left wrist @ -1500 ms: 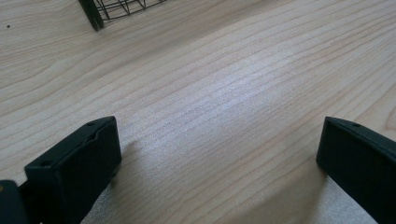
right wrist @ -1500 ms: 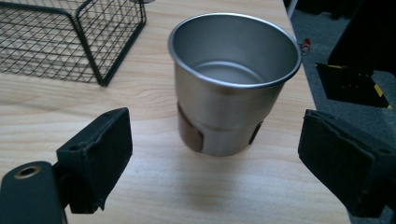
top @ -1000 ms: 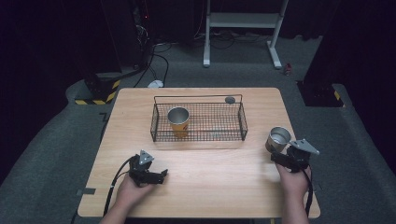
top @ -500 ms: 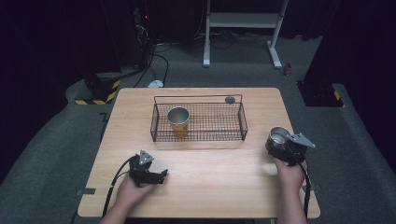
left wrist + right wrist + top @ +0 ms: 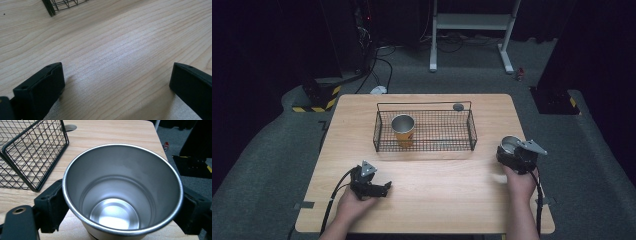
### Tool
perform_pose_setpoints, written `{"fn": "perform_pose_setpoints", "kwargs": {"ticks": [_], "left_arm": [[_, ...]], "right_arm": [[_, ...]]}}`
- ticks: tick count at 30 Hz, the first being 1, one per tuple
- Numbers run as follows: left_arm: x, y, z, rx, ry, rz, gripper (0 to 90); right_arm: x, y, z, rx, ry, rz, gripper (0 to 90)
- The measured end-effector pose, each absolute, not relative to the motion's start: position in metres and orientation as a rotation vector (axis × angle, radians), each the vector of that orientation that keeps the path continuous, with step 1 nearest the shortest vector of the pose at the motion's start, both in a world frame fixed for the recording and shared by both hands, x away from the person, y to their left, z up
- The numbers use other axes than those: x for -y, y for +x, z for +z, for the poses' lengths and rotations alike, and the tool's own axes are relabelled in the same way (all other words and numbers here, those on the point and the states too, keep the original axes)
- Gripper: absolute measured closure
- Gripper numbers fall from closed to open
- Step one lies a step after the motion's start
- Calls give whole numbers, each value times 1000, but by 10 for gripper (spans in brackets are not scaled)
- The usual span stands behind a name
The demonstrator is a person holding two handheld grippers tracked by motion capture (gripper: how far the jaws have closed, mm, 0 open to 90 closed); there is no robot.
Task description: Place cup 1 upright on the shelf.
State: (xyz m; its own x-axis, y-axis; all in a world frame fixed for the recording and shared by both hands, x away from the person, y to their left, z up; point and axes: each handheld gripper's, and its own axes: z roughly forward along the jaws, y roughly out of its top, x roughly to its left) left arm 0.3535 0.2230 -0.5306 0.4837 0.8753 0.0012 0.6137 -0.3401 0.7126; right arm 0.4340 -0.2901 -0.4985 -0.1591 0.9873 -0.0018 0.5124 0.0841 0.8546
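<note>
A steel cup (image 5: 120,195) stands upright and empty near the table's right edge, also seen in the high view as the steel cup (image 5: 510,144). My right gripper (image 5: 513,155) is shut on it, with one black jaw pressed against each side of the cup wall. My left gripper (image 5: 384,188) rests low over the front left of the table. In its own view the left gripper (image 5: 117,85) is open, with only bare wood between the jaws.
A black wire basket (image 5: 472,131) sits mid-table with an upright yellow-sided metal cup (image 5: 403,130) in its left end. The basket's corner (image 5: 35,187) is close to the left of the steel cup. A small grey disc (image 5: 458,106) lies behind the basket.
My right gripper has moved left and slightly away from the person, closing in around the steel cup. The left gripper has stayed put.
</note>
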Motion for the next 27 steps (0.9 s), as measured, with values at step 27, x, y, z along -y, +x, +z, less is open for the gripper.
{"fn": "perform_pose_setpoints", "kwargs": {"ticks": [27], "left_arm": [[-223,354,-531,-1224,2076,514,2]], "right_arm": [[285,424,-489,-1722,1451,961,186]]}}
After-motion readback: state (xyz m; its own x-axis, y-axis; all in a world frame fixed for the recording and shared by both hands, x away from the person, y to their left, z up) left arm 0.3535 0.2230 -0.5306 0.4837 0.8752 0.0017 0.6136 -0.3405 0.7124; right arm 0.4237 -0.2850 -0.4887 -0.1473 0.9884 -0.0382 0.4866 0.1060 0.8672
